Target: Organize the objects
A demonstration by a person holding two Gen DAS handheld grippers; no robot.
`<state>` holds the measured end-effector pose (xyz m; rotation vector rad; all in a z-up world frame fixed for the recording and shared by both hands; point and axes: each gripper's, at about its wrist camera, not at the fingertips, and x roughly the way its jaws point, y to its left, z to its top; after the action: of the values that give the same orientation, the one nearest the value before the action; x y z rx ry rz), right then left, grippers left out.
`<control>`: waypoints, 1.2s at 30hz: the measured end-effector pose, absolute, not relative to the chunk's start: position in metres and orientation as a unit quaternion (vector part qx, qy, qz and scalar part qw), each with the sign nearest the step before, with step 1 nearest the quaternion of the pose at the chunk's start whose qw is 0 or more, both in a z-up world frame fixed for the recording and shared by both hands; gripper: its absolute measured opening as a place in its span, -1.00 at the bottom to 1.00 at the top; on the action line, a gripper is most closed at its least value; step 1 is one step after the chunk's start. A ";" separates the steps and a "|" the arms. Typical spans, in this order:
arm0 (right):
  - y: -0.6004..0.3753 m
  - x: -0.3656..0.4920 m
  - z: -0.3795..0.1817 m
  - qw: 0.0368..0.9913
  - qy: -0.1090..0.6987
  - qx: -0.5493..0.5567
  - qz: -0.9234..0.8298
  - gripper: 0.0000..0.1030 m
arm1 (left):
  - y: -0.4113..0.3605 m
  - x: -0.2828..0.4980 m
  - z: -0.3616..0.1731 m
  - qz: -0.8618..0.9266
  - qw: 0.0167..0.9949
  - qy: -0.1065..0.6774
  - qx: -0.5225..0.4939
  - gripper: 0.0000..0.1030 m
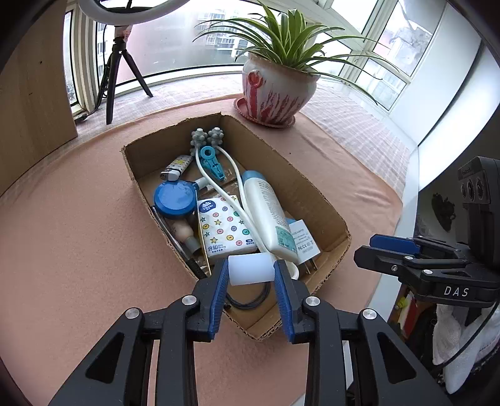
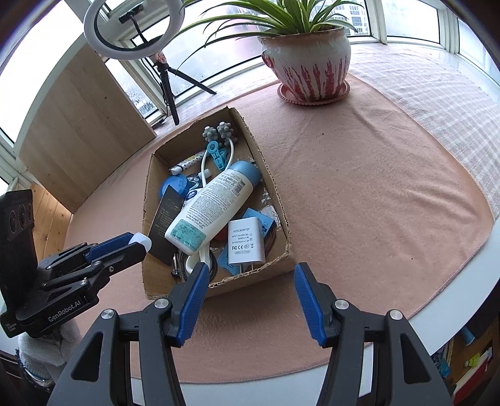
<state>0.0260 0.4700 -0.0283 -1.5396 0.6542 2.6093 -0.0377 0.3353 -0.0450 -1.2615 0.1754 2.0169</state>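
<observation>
White cylinder crosswise between left tongs, above cardboard box

Potted plant at 12 o'clock in both views: long green striped leaves in a white pot with red markings, standing upright on a pink saucer. The saucer rests on a salmon cloth that covers the surface. A checked pale cloth lies at 2 o'clock, next to the salmon one. Ring light on a black tripod at 11 o'clock, before the window. Wooden panel at 10 o'clock. White towel at 4 o'clock, below the edge of the surface.
</observation>
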 end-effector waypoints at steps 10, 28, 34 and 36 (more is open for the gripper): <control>0.467 0.028 -0.029 0.018 0.212 -0.497 0.842 0.03 | 0.328 -0.038 -0.039 0.800 0.355 0.066 -0.479 0.59; 0.427 0.016 -0.020 -0.015 0.191 -0.498 0.846 0.03 | 0.261 -0.037 -0.024 0.831 0.293 0.040 -0.471 0.60; 0.399 0.009 -0.016 -0.035 0.173 -0.501 0.847 0.03 | 0.224 -0.036 -0.020 0.841 0.264 0.022 -0.471 0.60; 0.388 0.006 -0.013 -0.042 0.166 -0.500 0.849 0.03 | 0.212 -0.035 -0.018 0.845 0.254 0.017 -0.471 0.60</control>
<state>0.0064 0.3878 -0.0134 -1.6156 0.5358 2.7398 -0.0347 0.2117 -0.0182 -1.2785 0.0448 2.2949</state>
